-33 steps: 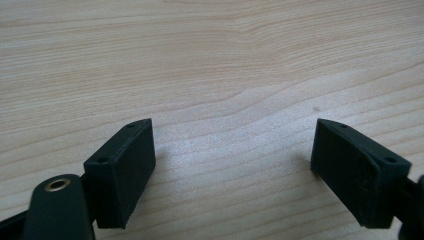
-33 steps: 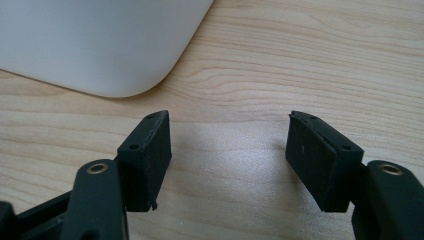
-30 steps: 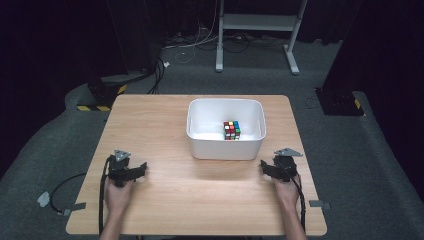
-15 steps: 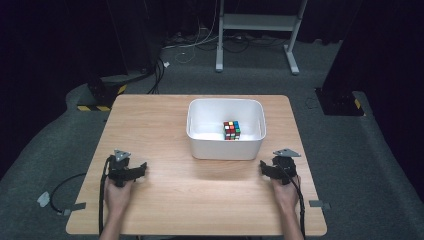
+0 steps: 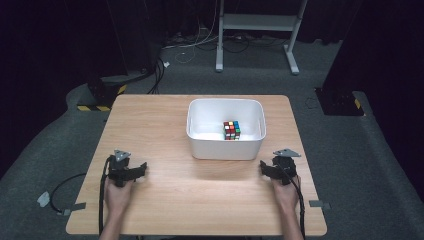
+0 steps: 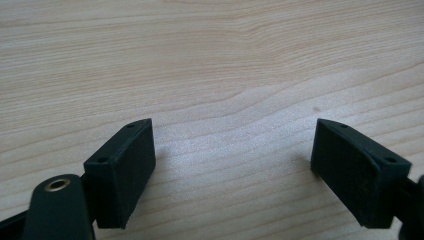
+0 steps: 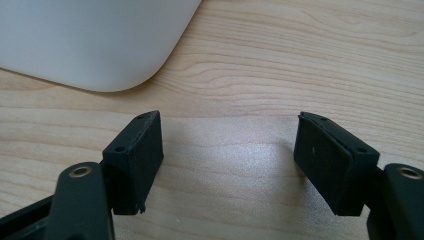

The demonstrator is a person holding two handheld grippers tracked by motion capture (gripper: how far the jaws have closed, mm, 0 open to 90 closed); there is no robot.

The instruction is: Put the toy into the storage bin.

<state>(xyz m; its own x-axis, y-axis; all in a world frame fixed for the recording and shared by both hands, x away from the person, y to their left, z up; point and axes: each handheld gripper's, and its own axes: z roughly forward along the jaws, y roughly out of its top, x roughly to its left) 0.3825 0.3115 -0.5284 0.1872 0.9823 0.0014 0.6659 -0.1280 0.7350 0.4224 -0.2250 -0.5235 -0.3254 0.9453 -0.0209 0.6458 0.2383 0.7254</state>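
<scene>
Nearest the person, two forearms come in over the front edge of the wooden counter (image 5: 200,200), each hand wrapped around a hand-held gripper. The left hand-held gripper (image 5: 131,171) rests on the counter's left front part, well apart from everything else. In the left gripper view its two black jaws stand wide apart with bare wood grain between them, so it is released and grasps nothing. A black cable (image 5: 103,200) trails from it back along the forearm and off the counter's edge.

The right hand-held gripper (image 5: 272,169) sits on the right front part of the counter, near the front right corner of the white tub (image 5: 225,147). Its jaws have just been opening, and in the right gripper view they stand apart over bare wood with nothing between them: released as well. The tub's rounded corner shows at the upper left of that view, ahead of the jaws and not touching them. A grey three-cornered plate tops each hand-held gripper.

Farther in, the tub stands upright at the middle of the counter, between the two hands and beyond them. Inside it lies the puzzle cube (image 5: 231,130), with red, white, yellow, green and blue squares, resting on the tub's floor toward the right side, close to the right wall.

Beyond the counter lie grey carpet (image 5: 350,165), loose cables (image 5: 200,47) and the white frame of a stand (image 5: 260,25) against a dark backdrop.
</scene>
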